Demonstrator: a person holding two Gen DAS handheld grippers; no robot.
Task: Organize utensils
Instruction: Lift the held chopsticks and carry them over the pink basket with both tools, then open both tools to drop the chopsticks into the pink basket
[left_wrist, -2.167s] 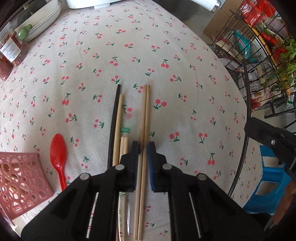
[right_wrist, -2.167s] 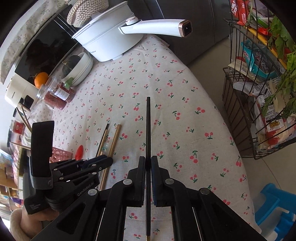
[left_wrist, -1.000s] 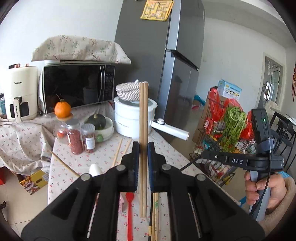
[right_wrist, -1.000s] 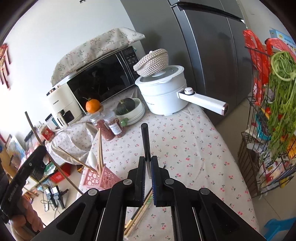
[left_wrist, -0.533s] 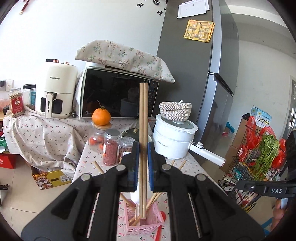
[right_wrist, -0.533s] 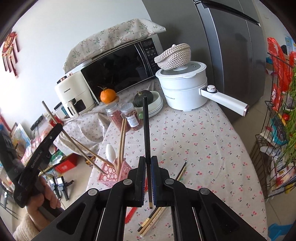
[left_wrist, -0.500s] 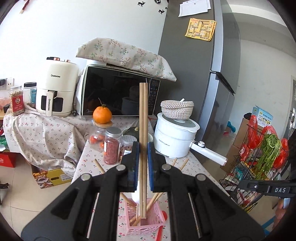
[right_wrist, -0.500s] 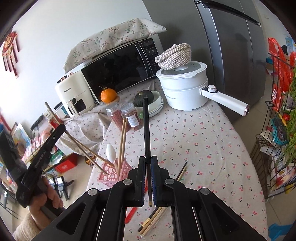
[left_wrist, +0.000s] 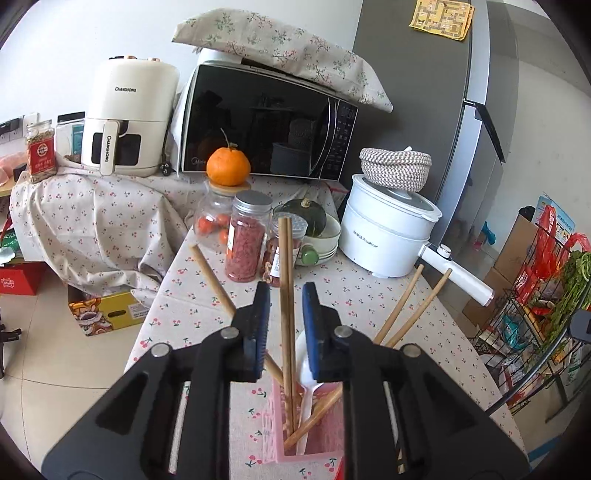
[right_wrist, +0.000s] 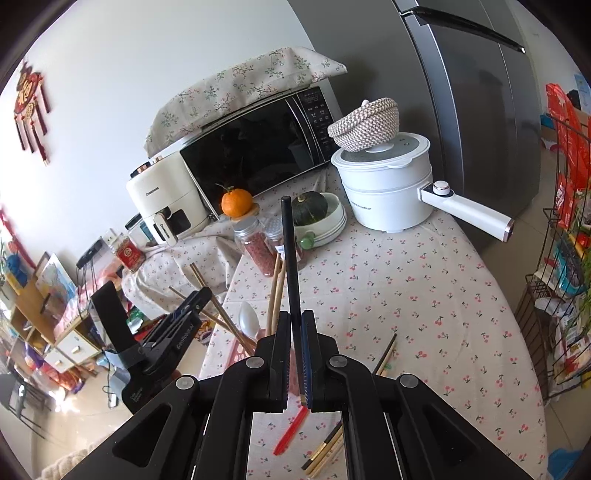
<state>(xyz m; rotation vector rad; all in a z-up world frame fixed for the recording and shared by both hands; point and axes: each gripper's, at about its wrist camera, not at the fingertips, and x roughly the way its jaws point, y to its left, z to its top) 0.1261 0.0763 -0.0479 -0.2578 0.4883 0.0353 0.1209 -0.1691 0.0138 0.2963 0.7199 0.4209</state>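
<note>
My left gripper (left_wrist: 283, 300) is open above the pink utensil basket (left_wrist: 275, 434). A pair of wooden chopsticks (left_wrist: 285, 295) stands free between its jaws, its lower end in the basket beside a white spoon (left_wrist: 308, 373) and other wooden chopsticks (left_wrist: 413, 302). My right gripper (right_wrist: 294, 325) is shut on a black chopstick (right_wrist: 290, 258) held upright, to the right of the basket (right_wrist: 236, 349). The left gripper also shows in the right wrist view (right_wrist: 192, 301). Several chopsticks (right_wrist: 384, 354) and a red spoon handle (right_wrist: 291, 430) lie on the cherry-print tablecloth (right_wrist: 406, 280).
At the table's far end stand jars (left_wrist: 245, 240), a bowl with a dark squash (left_wrist: 314, 225), a white pot with a long handle (left_wrist: 388, 232), a microwave (left_wrist: 266, 129) and an air fryer (left_wrist: 125, 118). A wire rack (right_wrist: 565, 258) stands at the right.
My left gripper has opened and let go of the wooden chopsticks, which have dropped lower into the pink basket. My right gripper has moved closer to the basket with the black chopstick.
</note>
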